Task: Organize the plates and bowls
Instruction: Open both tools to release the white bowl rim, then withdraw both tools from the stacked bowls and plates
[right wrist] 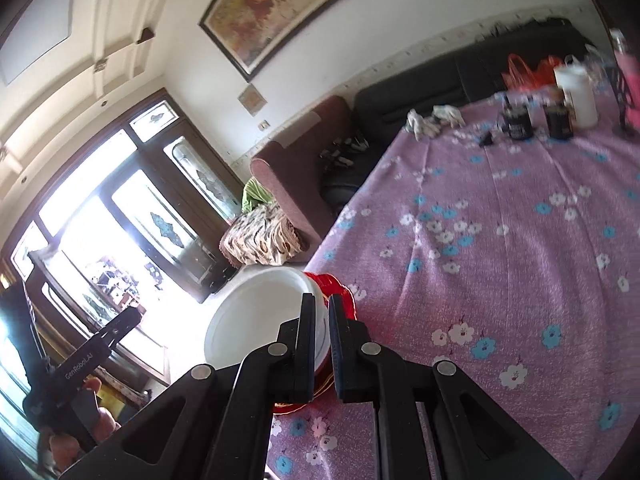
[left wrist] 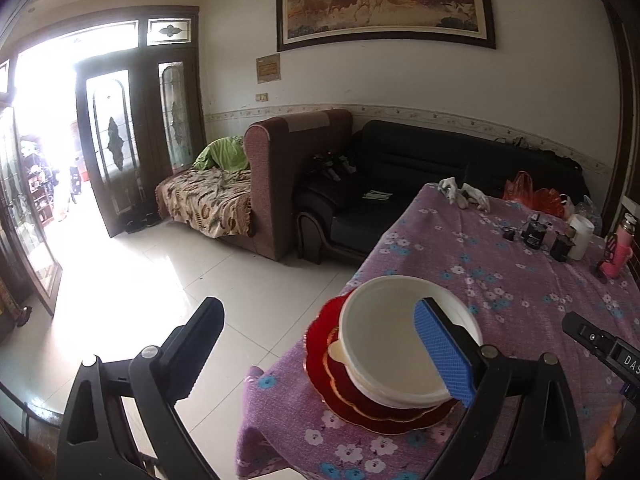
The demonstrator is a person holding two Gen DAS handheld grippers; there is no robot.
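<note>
**Bowl stacked on the red plates at the table corner**

My left tongs (left wrist: 320, 344) stand spread wide, touching nothing, one pad hovering over the white bowl (left wrist: 384, 344). My right tongs (right wrist: 322, 336) are pressed together; whether they pinch the bowl's rim I cannot tell. The bowl sits mouth up on the red plates (left wrist: 360, 408), at the near corner of the purple flowered cloth (left wrist: 520, 300), well apart from the jars at the cloth's far side. It tilts slightly; being round, it has no long axis. I judge I should leave slowly, upward, without nudging the rim.
</note>
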